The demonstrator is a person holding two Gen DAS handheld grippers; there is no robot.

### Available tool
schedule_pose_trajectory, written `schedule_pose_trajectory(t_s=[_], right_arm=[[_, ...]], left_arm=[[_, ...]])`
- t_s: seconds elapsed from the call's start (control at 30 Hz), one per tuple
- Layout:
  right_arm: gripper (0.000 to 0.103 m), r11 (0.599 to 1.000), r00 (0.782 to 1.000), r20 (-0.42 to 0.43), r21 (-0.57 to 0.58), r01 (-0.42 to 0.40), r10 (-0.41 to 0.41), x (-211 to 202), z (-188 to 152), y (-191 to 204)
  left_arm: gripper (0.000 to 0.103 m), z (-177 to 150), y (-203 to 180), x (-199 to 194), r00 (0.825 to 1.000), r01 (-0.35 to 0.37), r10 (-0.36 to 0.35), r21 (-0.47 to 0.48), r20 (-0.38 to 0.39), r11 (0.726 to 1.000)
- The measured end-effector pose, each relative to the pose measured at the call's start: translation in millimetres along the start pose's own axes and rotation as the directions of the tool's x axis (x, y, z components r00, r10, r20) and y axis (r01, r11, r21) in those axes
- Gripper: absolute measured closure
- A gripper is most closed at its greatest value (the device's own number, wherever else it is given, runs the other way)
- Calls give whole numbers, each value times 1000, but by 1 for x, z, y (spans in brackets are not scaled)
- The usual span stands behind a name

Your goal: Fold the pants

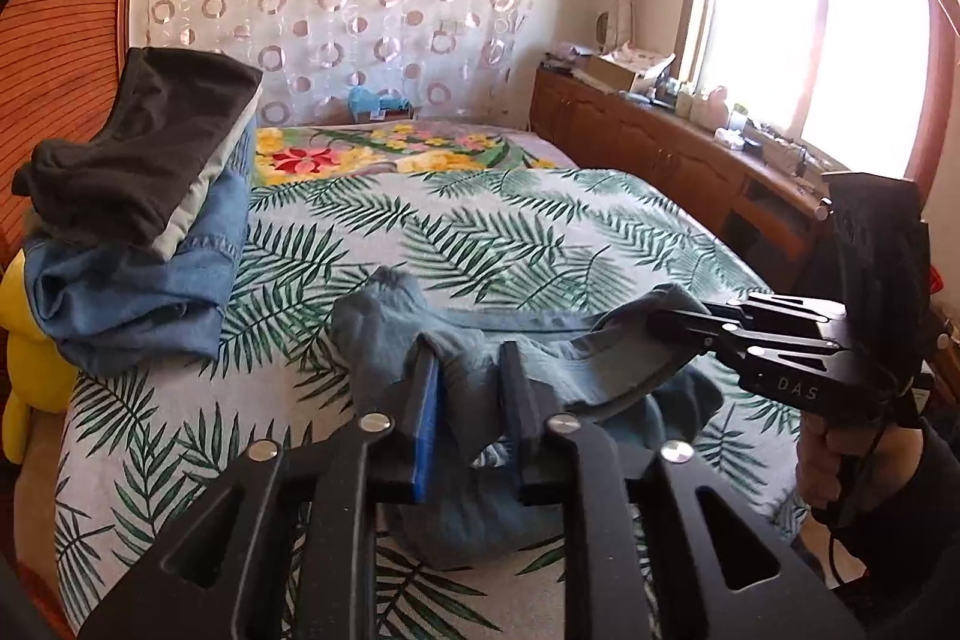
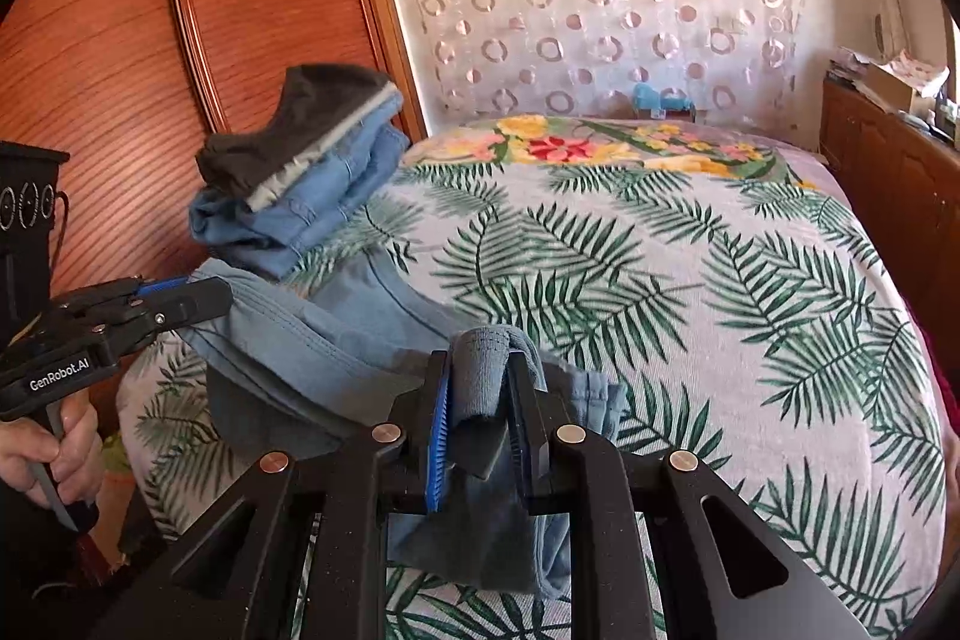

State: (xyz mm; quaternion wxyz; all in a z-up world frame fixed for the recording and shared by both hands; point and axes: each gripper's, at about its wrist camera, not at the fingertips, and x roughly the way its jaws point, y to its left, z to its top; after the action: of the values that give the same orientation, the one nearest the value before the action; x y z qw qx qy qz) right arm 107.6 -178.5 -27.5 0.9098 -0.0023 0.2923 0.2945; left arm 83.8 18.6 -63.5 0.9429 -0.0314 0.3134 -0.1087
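A bed with a palm-leaf-print cover carries the light blue denim pants, bunched near its front edge. The left tongs and right tongs each pinch a fold of them, nearly closed.

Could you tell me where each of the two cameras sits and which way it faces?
Left wrist: on the left gripper, facing along the bed toward the window; right gripper and hand show.
Right wrist: on the right gripper, facing the curtain; left gripper shows.
Shared: blue pants, folded stack.
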Motion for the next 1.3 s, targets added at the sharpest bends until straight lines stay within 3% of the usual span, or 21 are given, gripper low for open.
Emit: schedule_pose_trajectory(t_s=[0.07,0.13,0.17,0.23,0.37,0.53,0.6,0.93,1.17,1.3], right_arm=[[85,1000,1000,-4,-1,2,-2,4,0,-3],[85,1000,1000,-4,-1,0,0,5,-1,-4],[85,1000,1000,-3,-1,-2,2,6,0,-5],[83,1000,1000,-9,-10,11,-11,6,-1,-4],[78,999,999,-11,-30,30,-30,5,-2,-4],[61,997,998,-2,-41,62,-63,-7,-4,-7],[58,997,998,1,-44,59,-59,-14,-7,-7],[54,992,995,-95,-125,32,-44,-12,-31,-2],[54,989,982,-155,-114,90,-107,18,-21,-8],[54,991,981,-167,-106,82,-99,22,-13,-10]], left_arm=[[53,-2,3,0,1000,-7,7,-10,1,1000],[44,-4,6,0,1000,6,-6,-22,-4,1000],[30,-6,7,0,1000,8,-8,-23,-11,1000],[23,-10,8,1,1000,15,-16,-26,-22,1000],[23,-20,10,2,999,-6,5,-25,-42,1000],[23,-33,18,-1,997,-19,17,-22,-74,1000],[23,-38,21,-1,996,-37,35,-16,-87,999],[23,-42,31,11,987,-89,88,0,-138,996],[23,-40,34,21,982,-111,114,25,-153,993],[23,-34,36,25,981,-119,122,29,-152,992]])
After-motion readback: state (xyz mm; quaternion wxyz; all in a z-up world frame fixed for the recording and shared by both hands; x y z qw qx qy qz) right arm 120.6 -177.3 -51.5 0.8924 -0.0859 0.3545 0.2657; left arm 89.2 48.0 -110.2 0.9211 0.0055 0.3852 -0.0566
